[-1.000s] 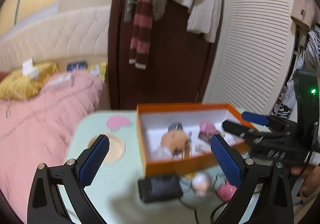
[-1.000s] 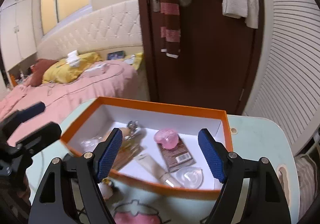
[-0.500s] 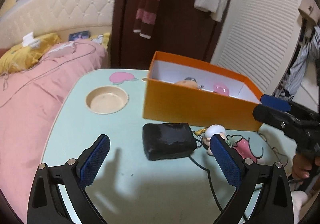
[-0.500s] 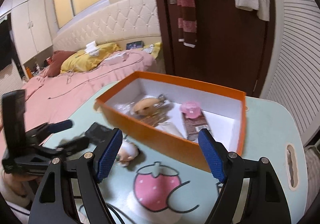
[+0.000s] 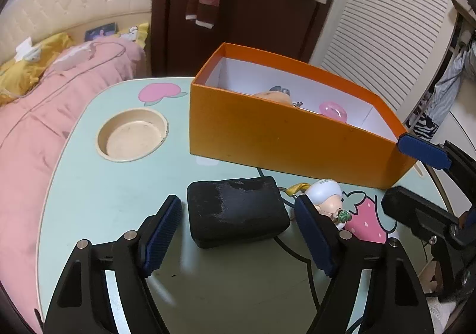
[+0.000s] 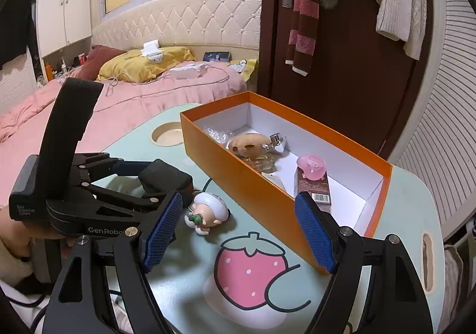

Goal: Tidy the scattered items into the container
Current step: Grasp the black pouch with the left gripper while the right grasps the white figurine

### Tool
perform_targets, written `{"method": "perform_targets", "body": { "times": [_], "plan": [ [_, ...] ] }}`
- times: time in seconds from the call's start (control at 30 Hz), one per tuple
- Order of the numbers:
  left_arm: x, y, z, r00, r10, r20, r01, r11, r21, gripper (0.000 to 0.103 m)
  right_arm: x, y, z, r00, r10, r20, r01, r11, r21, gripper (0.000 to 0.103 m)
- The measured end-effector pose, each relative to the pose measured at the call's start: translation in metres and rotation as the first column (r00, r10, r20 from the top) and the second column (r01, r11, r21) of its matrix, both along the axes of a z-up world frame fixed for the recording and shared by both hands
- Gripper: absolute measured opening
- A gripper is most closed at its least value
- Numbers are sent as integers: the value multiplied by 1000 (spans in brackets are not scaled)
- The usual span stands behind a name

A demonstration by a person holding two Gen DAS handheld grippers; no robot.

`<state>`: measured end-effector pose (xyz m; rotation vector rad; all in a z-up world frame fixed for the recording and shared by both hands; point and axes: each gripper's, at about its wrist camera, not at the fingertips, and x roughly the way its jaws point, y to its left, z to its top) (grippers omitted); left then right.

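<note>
My left gripper (image 5: 238, 224) is right at the black case (image 5: 238, 212) on the table (image 5: 89, 200), fingers just closing in on either side but not pressing yet. The case's long side runs across, from finger to finger. The orange box (image 5: 282, 137) sits just behind it. My right gripper (image 6: 238, 229) hangs open, empty, nearer the little doll (image 6: 208, 213).

A black pouch (image 5: 238, 212) and doll figure (image 5: 327, 197) lie beside the open orange box (image 5: 285, 140).
</note>
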<state>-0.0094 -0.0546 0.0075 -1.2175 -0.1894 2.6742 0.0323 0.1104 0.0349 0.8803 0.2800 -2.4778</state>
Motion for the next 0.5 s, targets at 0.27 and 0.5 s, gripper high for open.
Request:
{"method": "perform_targets", "body": {
  "times": [0.27, 0.5],
  "plan": [
    [7, 3, -1, 1000, 6, -12, -7, 1000, -5, 77, -32, 34, -18, 982, -96, 162, 109, 992, -69, 78],
    [9, 3, -2, 1000, 3, -15, -3, 1000, -3, 77, -30, 27, -15, 984, -33, 175, 52, 993, -105, 78]
  ]
}}
